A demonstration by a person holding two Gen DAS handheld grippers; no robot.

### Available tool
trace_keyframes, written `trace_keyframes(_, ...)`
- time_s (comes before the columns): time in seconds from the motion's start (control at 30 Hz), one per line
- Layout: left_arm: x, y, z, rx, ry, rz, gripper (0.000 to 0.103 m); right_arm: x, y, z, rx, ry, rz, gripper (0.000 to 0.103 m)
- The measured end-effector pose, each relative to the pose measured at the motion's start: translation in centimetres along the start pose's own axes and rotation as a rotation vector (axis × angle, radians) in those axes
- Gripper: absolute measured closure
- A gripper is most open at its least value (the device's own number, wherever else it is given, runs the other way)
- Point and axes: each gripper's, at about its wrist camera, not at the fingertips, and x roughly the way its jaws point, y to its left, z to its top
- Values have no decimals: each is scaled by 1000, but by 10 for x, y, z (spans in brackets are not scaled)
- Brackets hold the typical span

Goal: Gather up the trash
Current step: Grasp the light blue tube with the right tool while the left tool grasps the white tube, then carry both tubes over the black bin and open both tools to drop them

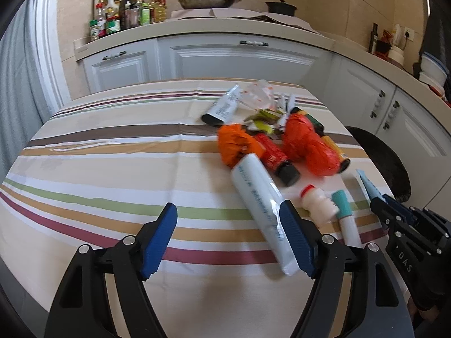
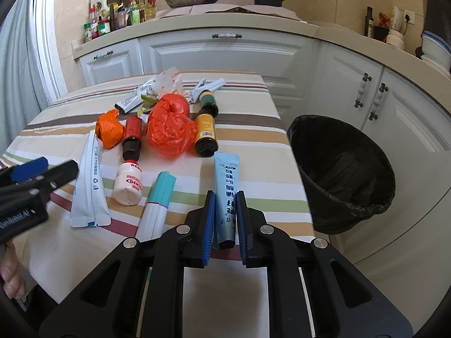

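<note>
Trash lies scattered on a striped tablecloth [image 1: 112,169]. My right gripper [image 2: 225,195] is shut on a light blue tube [image 2: 227,186] at the table's near right edge; the same blue tube [image 1: 366,186] shows at the right of the left wrist view. My left gripper [image 1: 228,214] is open over the cloth, its right finger [image 1: 293,233] beside a long white tube [image 1: 253,191], with nothing between the pads. Near it lie a small white bottle with a red cap [image 1: 318,202] and a teal-capped tube [image 1: 345,214]. Two crumpled orange bags [image 2: 110,129] [image 2: 169,126] sit further back.
A bin with a black liner [image 2: 338,169] stands off the table's right edge. Brown bottles [image 2: 205,132] [image 2: 132,138], wrappers and a grey tube [image 1: 222,109] lie among the bags. White cabinets [image 1: 239,62] and a cluttered counter run behind. A hand [image 2: 11,276] shows at lower left.
</note>
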Motion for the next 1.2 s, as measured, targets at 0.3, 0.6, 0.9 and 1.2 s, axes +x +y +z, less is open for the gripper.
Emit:
trace_keyframes(0.3,19,-22,0,8,44,-16,30,-10,-21,-1,38,-26,0,88)
trace_keyframes(0.6,18,-11,-10,10,64,-11,62,-12,-27,-2,60,-38,6,88)
trace_keyframes(0.9,14,-4,-13,-2,53,-49,80,-16,-23,-3,53,-57,2,88)
trace_keyframes(1.2,-8,-4,-8,24,-31,-35,83,-26,-23,2,55,-92,-7,88)
